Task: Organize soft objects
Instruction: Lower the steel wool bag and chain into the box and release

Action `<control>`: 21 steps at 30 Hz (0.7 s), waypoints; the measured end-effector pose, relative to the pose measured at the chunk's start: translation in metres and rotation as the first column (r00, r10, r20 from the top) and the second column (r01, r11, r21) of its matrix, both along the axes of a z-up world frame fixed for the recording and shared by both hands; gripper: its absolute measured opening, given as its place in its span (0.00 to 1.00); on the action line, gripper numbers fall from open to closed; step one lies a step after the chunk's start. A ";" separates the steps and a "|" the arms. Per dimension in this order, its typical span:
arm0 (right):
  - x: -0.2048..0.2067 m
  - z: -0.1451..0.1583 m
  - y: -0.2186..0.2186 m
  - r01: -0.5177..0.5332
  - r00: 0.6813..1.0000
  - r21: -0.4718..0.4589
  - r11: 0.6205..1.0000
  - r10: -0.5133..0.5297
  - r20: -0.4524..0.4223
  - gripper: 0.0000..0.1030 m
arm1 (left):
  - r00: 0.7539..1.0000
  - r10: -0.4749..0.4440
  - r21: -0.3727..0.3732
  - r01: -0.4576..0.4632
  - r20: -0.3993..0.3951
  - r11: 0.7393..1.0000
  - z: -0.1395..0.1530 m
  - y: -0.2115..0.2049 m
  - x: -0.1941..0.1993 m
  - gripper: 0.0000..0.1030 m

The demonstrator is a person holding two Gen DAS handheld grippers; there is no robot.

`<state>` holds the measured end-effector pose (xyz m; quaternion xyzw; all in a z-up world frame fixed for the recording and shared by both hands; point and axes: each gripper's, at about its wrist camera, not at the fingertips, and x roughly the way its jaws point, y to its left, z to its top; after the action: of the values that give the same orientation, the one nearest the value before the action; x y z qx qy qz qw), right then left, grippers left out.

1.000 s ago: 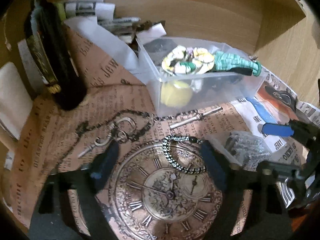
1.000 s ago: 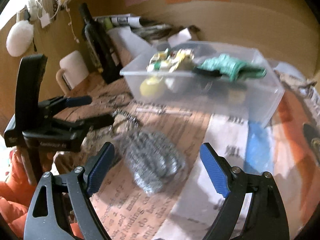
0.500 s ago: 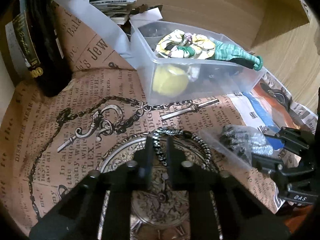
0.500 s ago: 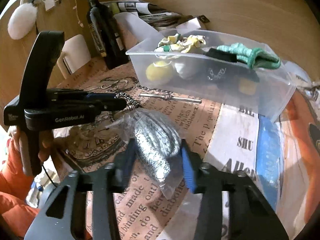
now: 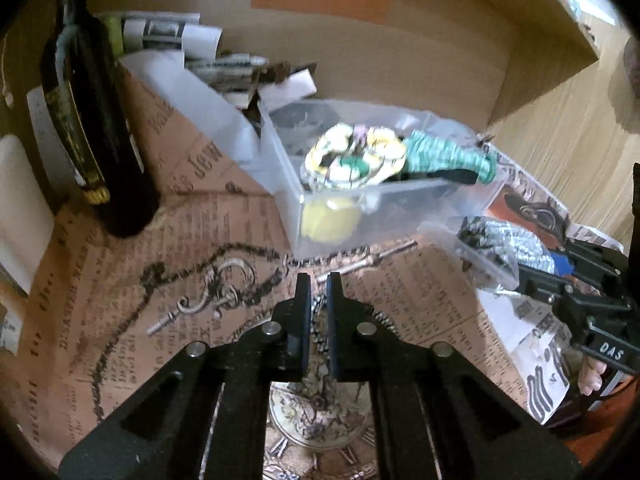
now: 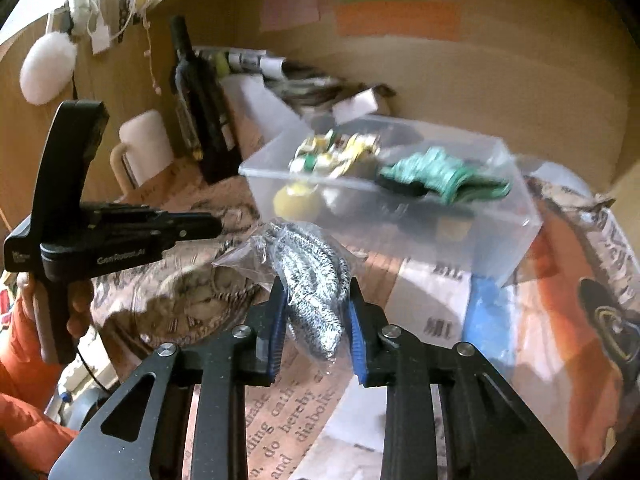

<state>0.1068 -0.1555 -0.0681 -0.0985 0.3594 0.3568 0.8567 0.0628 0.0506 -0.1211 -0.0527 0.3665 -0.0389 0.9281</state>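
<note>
A bagged steel-wool scourer (image 6: 314, 280) is clamped between the jaws of the right gripper (image 6: 316, 320), lifted above the worktop (image 6: 288, 412), near a clear bin (image 6: 400, 208). A black-and-white cord (image 5: 318, 332) is pinched by the left gripper (image 5: 318, 300).

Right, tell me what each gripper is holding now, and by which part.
Right gripper: the bagged steel scourer, clamped across its lower middle through the plastic. Left gripper: the black-and-white braided cord, pinched on a short stretch of it.
</note>
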 end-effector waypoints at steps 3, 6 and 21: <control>0.002 0.009 -0.004 0.018 0.999 0.014 1.000 -0.018 0.028 0.24 | 1.000 -0.015 0.009 0.015 -0.004 1.000 0.004 -0.003 0.001 0.08; 0.003 0.015 -0.007 0.032 0.999 0.021 0.999 -0.033 0.044 0.24 | 0.999 -0.025 0.018 0.025 -0.025 1.000 0.001 -0.005 0.004 0.19; 0.008 0.027 -0.021 0.082 0.993 0.053 0.995 -0.086 0.077 0.24 | 0.989 -0.053 -0.013 0.052 -0.138 0.999 -0.040 -0.006 0.035 0.07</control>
<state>0.1153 -0.1762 -0.0409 -0.0760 0.3202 0.3248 0.8867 0.0974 0.0451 -0.1608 -0.0498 0.4309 -0.0612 0.8989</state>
